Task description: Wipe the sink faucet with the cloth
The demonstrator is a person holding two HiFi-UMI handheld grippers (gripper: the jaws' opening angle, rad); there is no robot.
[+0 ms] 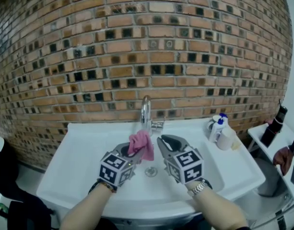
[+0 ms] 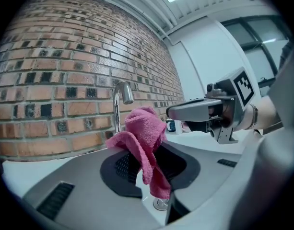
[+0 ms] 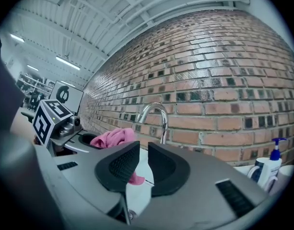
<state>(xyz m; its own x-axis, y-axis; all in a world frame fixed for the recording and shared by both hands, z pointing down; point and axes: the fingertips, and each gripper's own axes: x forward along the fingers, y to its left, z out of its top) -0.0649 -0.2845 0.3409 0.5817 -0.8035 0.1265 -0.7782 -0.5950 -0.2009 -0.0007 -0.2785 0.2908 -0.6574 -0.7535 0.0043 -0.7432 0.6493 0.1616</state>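
Observation:
A chrome faucet rises at the back of the white sink. Just in front of it my left gripper is shut on a bunched pink cloth, whose loose end hangs over the basin. In the left gripper view the cloth sits between the pads, with the faucet behind it and apart from it. My right gripper hovers beside the cloth, on its right. Its jaws show a narrow gap with nothing between them, and the faucet stands beyond.
A brick wall backs the sink. The drain lies below the grippers. Soap bottles and a white cup stand at the sink's back right. A side shelf holds a dark bottle, with a person's hand near it.

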